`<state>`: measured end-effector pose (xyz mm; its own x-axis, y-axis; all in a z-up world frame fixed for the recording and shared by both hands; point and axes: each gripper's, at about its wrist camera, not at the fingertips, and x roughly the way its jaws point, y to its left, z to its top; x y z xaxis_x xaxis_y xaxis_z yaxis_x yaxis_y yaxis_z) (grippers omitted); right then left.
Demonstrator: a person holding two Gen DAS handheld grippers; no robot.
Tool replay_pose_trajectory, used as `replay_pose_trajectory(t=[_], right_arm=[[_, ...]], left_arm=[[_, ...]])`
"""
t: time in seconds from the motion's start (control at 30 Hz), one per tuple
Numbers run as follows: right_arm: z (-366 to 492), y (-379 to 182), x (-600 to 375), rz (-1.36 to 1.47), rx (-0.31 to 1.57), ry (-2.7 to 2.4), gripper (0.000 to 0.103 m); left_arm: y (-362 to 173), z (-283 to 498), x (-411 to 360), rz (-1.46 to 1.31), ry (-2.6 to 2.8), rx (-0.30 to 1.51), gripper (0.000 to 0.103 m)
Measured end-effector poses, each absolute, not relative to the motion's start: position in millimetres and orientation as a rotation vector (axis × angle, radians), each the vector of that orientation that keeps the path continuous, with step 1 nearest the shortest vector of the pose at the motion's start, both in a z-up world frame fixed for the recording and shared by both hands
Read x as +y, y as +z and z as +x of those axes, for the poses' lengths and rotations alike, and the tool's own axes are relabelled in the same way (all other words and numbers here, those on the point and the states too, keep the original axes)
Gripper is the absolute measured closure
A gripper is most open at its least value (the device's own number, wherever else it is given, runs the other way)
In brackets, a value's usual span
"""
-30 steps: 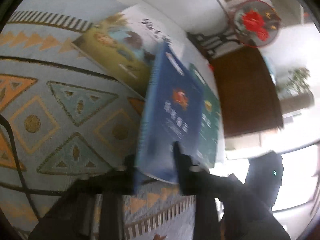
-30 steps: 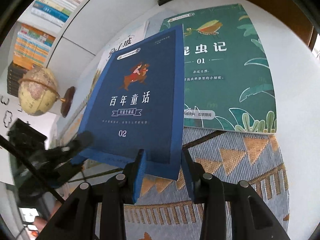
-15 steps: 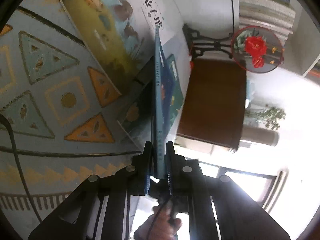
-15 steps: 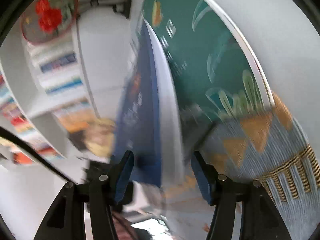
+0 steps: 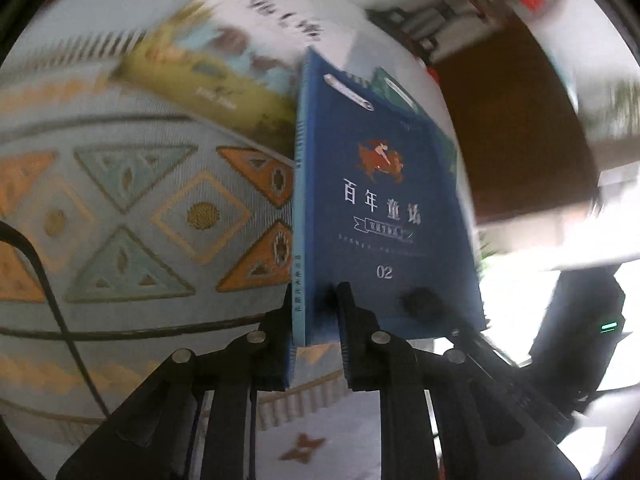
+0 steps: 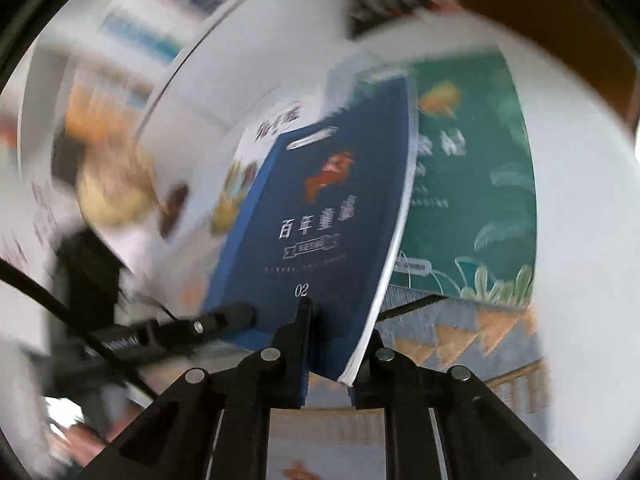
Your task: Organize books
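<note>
A patterned mat (image 5: 152, 216) covers a white table (image 6: 580, 200); on it lie a green book (image 6: 480, 184), right of the raised blue book (image 5: 380, 208), and a yellow book (image 5: 208, 80) to its left. The blue book is held clear of the mat, tilted, by its lower edge. The left gripper (image 5: 314, 308) clamps its spine corner, jaws beginning to part yet pads touching the cover, while the right gripper (image 6: 332, 344) is closed tight on the page-edge corner.
</note>
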<state>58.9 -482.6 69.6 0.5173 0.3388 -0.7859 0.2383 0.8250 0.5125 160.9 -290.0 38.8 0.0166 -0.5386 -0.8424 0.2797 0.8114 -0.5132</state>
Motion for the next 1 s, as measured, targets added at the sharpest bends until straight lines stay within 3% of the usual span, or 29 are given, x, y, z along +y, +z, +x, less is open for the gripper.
replay_pose_trajectory(t=[0.17,0.5,1.0], right_arm=[[48.5,83.8,-441.7,0.279,1.064,0.091,0.089],[-33.8,85.7,-399.1,-0.010,1.041,0.208,0.089],[-19.7,154.2,-318.0,-0.152,0.858,0.340,0.088]], left_arm=[[43.8,123.0,-286.3,-0.069,-0.645,1.383,0.084],[71.6,45.6,-260.2,0.095,-0.642,1.259,0.084],[152.2,48.2,-165.5,-0.055,-0.505,1.074,0.084]])
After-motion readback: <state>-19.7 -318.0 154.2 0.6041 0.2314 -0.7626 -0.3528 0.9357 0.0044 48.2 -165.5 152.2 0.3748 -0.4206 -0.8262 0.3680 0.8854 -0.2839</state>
